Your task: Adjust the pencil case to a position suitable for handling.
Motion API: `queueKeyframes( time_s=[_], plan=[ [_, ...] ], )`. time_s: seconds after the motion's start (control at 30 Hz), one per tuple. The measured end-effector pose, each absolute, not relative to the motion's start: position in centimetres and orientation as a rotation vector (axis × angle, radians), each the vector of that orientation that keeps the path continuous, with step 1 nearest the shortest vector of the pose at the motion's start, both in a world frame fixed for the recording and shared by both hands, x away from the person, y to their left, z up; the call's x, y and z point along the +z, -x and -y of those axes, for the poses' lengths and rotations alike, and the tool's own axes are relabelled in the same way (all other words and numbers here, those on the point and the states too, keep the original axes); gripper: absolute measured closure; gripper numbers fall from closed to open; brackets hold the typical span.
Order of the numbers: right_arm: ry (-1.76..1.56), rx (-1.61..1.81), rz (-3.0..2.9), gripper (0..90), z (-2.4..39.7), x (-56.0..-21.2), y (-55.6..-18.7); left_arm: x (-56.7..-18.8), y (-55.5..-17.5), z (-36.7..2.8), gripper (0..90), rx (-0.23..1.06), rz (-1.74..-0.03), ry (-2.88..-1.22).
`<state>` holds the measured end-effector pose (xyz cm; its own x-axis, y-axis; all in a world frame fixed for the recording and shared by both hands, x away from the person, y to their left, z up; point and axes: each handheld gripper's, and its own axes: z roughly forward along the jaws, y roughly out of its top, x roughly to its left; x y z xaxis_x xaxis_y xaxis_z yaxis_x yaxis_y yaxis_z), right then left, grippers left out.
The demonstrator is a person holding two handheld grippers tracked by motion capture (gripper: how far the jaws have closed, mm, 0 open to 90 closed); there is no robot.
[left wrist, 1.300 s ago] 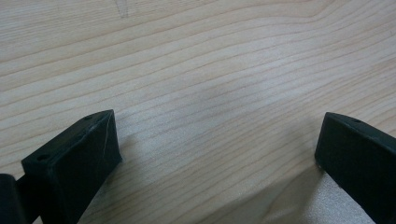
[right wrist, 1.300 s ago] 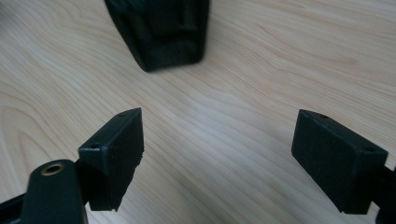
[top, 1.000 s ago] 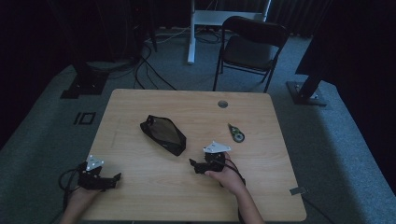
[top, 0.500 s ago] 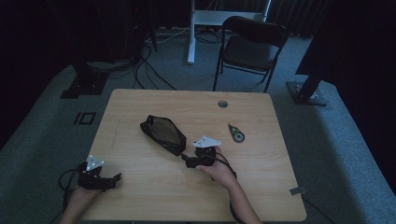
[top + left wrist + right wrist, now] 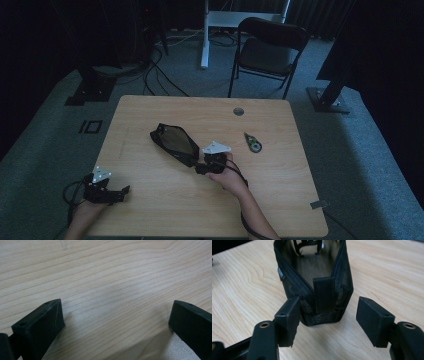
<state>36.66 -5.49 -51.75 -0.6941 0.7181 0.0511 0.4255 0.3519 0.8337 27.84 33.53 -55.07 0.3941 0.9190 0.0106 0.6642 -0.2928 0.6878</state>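
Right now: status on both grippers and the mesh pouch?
Right gripper jaws closing around mesh pouch end, not yet pinching. Left gripper open on bare table. Tape dispenser well aside.

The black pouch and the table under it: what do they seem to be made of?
The black pouch looks like soft mesh fabric: a fine net weave shows in its walls, with a fuzzy strap on its near end, perhaps hook-and-loop. The table looks like pale wood or wood laminate with a matte finish and wavy grain lines.
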Motion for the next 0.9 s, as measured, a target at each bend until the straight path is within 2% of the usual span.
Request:
queueKeyframes(
  time_s=[0.07,0.1,0.13,0.17,0.23,0.27,0.3,0.9],
  plan=[
    [-1.011,1.261,-2.302,43.5,5.47,-51.79,-36.81,-55.07,-27.84,-33.53,0.0,0.55,-1.348,-2.055],
    [-0.994,1.261,-2.309,50.0,5.47,-51.83,-37.0,-55.07,-27.84,-33.54,0.0,0.55,-1.348,-2.055],
    [-0.997,1.273,-2.31,51.7,5.46,-51.82,-37.02,-55.07,-27.84,-33.54,0.0,0.55,-1.348,-2.055],
    [-0.995,1.277,-2.31,57.4,5.46,-51.81,-37.05,-55.07,-27.84,-33.54,0.0,0.55,-1.348,-2.055],
    [-0.964,1.266,-2.334,63.0,5.37,-51.8,-37.04,-55.07,-27.84,-33.54,0.0,0.55,-1.348,-2.055],
    [-0.964,1.266,-2.334,63.0,5.37,-51.8,-37.04,-55.07,-27.84,-33.54,0.0,0.55,-1.348,-2.055],
    [-0.948,1.248,-2.356,71.7,5.31,-51.83,-37.09,-55.07,-27.84,-33.53,0.0,0.55,-1.348,-2.055],
    [-0.967,1.267,-2.369,72.7,6.25,-51.72,-36.64,-55.09,-27.84,-33.53,0.0,0.551,-1.347,-2.054]
  ],
)
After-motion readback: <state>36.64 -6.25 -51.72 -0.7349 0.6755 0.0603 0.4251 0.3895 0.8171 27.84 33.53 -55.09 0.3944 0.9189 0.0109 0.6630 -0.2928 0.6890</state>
